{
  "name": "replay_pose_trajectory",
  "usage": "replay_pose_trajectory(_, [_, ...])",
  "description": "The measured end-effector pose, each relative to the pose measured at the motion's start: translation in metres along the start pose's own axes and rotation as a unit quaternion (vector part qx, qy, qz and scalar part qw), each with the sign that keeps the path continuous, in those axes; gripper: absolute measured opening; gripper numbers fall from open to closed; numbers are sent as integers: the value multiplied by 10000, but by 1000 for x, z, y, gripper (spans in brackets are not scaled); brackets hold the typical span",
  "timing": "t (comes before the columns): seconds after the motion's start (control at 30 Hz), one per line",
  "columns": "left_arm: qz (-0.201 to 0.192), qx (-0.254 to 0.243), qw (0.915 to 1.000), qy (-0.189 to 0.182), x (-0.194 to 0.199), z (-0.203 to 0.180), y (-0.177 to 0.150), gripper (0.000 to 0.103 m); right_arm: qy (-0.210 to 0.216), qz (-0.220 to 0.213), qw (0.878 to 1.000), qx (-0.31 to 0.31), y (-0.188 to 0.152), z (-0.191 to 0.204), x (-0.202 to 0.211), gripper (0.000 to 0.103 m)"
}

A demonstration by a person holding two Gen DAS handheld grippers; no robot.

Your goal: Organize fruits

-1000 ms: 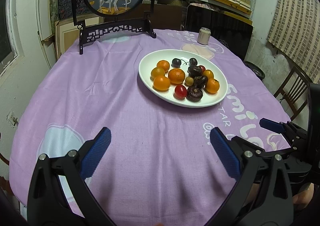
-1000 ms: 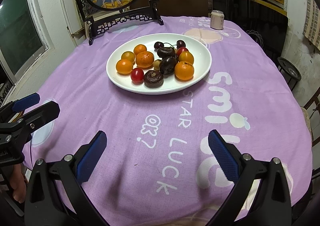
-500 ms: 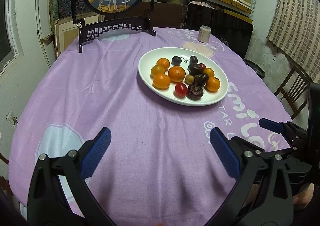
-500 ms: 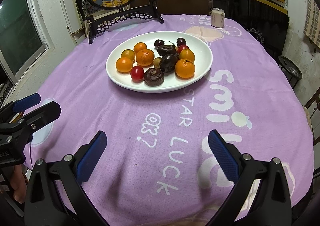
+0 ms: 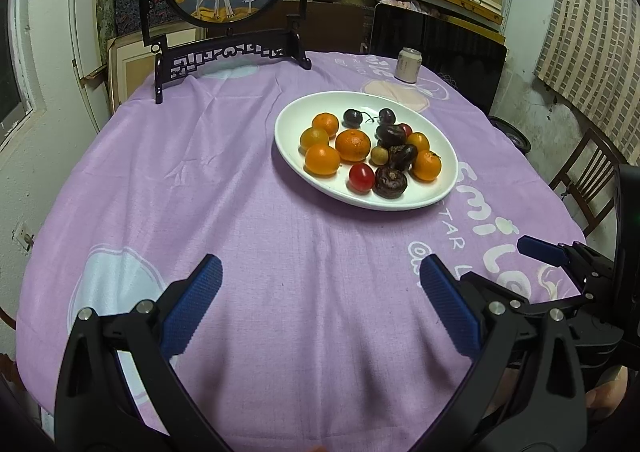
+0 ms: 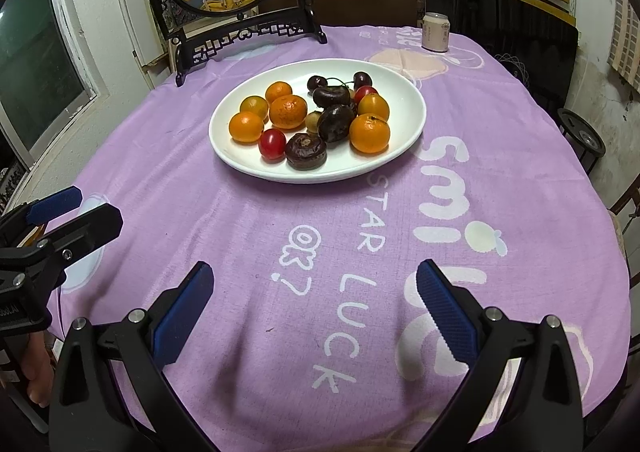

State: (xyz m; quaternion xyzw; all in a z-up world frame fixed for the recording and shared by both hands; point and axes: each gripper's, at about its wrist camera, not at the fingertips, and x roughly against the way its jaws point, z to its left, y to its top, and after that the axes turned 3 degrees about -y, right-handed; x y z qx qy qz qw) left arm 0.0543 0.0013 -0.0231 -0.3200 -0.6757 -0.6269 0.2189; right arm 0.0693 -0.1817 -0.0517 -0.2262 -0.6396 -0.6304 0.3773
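A round table (image 5: 240, 191) under a purple cloth carries a white plate (image 6: 400, 155) heaped with mixed fruit (image 6: 316, 115): small oranges, dark plums, cherries and a red tomato, all touching one another. The plate sits well ahead of both tools.

The main risk, as a judgement: the fruits are round and crowded, so a pinch on one could nudge its neighbours and send them rolling off the shallow plate, and soft fruit could bruise if squeezed hard.

The left tongs (image 5: 320, 304) hover low over bare cloth at the near edge, spread wide and holding nothing. The right tongs (image 6: 316, 302) hover likewise over the white lettering, also spread wide and holding nothing. Both point forward toward the plate, side by side, with each visible at the edge of the other's view.
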Motion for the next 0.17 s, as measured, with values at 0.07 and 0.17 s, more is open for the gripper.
replay_pose_trajectory(0.07, [5, -2, 10000, -3, -1, 0, 0, 101, 6, 2, 10000, -2, 0, -1, 0, 101])
replay_pose_trajectory(0.17, [7, -6, 10000, 2, -1, 0, 0, 101, 8, 4, 10000, 1, 0, -1, 0, 101])
